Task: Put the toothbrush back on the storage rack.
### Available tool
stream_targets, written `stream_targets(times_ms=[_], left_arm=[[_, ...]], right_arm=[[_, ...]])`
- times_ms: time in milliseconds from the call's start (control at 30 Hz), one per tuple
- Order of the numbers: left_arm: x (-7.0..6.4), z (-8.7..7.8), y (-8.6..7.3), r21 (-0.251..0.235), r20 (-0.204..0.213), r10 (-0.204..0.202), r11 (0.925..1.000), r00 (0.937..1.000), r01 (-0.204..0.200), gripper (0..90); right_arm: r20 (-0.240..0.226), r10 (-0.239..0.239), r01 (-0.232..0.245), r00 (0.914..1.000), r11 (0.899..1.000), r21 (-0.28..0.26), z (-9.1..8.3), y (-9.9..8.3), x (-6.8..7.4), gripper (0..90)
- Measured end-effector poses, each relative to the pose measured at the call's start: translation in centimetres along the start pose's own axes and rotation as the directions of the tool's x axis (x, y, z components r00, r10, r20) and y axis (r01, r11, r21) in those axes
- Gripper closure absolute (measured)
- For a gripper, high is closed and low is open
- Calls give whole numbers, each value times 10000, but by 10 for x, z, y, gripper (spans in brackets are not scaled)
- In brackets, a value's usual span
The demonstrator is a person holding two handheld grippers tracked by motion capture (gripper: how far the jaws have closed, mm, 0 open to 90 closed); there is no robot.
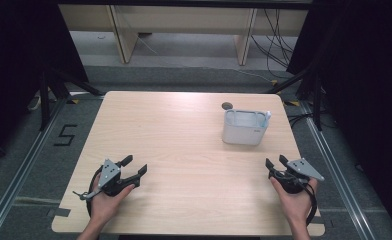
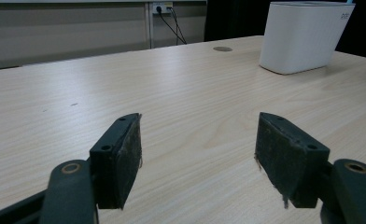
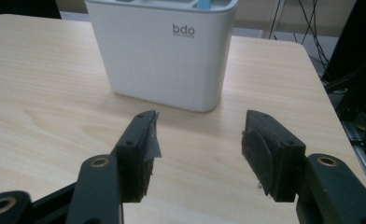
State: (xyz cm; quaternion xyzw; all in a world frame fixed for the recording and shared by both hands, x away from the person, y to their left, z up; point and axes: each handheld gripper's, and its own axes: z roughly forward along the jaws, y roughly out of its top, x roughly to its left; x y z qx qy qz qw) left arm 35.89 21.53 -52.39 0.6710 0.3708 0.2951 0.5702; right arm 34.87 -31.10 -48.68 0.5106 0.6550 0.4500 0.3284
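A white plastic holder (image 1: 245, 127) with inner compartments stands on the right half of the wooden table (image 1: 184, 150); a small blue item (image 1: 268, 116) pokes up at its far right corner. My left gripper (image 1: 135, 167) rests near the front left of the table, open and holding nothing, pointing toward the holder (image 2: 305, 36) far off. At the front right my right gripper (image 1: 276, 162) is open too, with the holder (image 3: 165, 51) a short way ahead of its jaws, marked "bdo". A hand holds each gripper.
A round cable port (image 1: 227, 105) sits in the tabletop just behind the holder. Black stands flank the table on both sides. Wooden desk legs and cables (image 1: 276, 40) lie on the floor beyond the far edge.
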Motion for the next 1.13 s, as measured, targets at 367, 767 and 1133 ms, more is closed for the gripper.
stream_targets(times_ms=[367,767,1133], left_arm=[[-1,-1,0,80,-2,-13,10000,10000,13,312],[-1,-4,0,84,-225,-159,9998,9996,161,322],[-2,-3,-1,-180,-249,-108,9998,9996,104,321]], right_arm=[[110,271,-274,9996,9993,267,-13,-25,4,454],[94,435,-431,9990,9983,-391,-11,-31,7,460],[288,-44,70,9996,9959,-902,-11,-34,6,463]])
